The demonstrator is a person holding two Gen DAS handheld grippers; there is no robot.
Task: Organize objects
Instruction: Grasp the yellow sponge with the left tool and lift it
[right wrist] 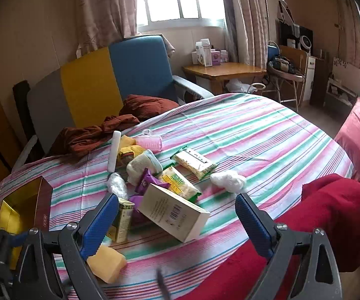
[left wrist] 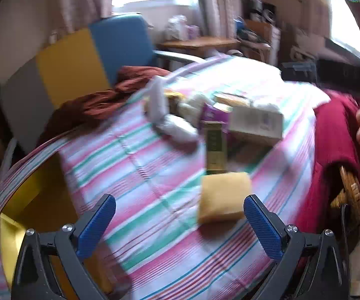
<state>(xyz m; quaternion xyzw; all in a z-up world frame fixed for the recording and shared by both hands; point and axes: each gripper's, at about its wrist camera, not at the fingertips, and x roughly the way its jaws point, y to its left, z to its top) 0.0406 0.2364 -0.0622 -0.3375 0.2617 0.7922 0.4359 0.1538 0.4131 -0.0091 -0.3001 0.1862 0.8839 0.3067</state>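
A pile of small things lies on the striped cloth (right wrist: 267, 135): a yellow sponge (left wrist: 223, 196) (right wrist: 107, 265), a green-gold box (left wrist: 213, 147) (right wrist: 122, 221), a white carton (left wrist: 256, 122) (right wrist: 173, 215), purple packets (right wrist: 148, 181), snack packs (right wrist: 193, 162), a white tube (right wrist: 113, 150), a pink roller (right wrist: 150, 142). My left gripper (left wrist: 180, 218) is open and empty, with the sponge just ahead between its fingertips. My right gripper (right wrist: 177, 217) is open and empty above the carton. The left wrist view is blurred.
An open box with a gold inside (right wrist: 23, 208) (left wrist: 24, 215) stands at the left edge of the table. A red cloth (right wrist: 317, 225) drapes over a wicker basket (left wrist: 350, 190) at the right. A brown garment (right wrist: 100, 132) lies on the chair behind.
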